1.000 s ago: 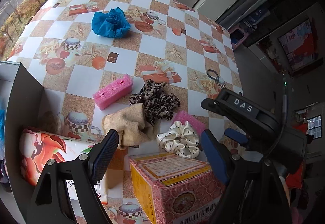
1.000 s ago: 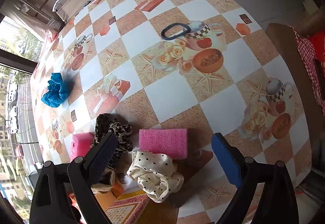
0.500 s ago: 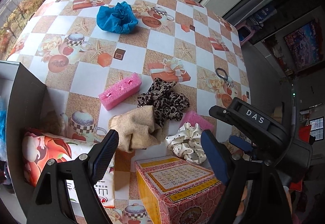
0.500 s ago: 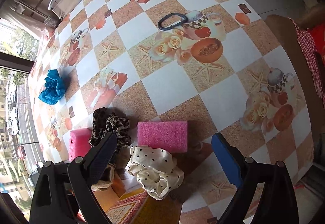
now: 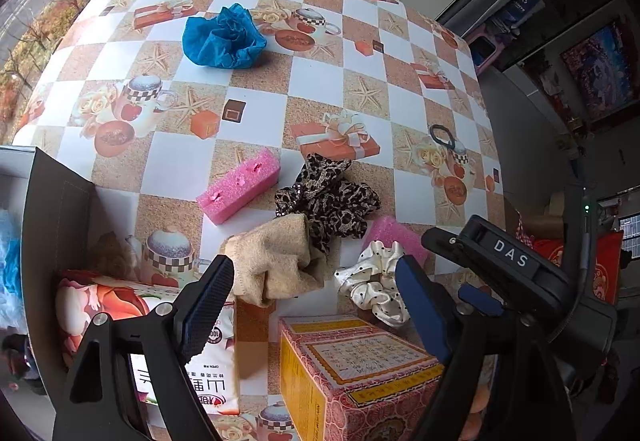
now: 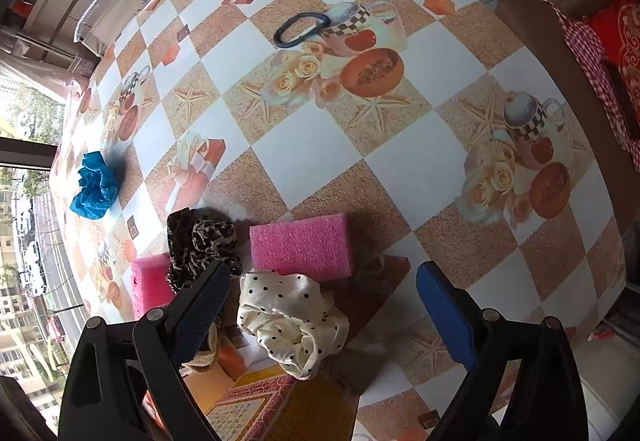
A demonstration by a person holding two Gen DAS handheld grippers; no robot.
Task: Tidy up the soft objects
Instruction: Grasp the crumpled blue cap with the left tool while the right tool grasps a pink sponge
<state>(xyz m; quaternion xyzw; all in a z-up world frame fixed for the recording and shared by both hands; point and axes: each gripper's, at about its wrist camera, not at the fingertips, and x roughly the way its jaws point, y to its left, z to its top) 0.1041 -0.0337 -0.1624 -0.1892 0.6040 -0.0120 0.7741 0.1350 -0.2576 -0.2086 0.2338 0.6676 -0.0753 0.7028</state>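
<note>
Your right tongs have dipped closer over the spotted scrunchie, spread and empty like the left tongs, so it still lies on the worktop beside the pink sponge, ready for pinching.

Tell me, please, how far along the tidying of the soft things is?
Nothing looks done yet. Both tongs, left and right, are open and empty. Left on the table: white scrunchie, leopard scrunchie, beige cloth, two pink sponges, blue cloth.
</note>
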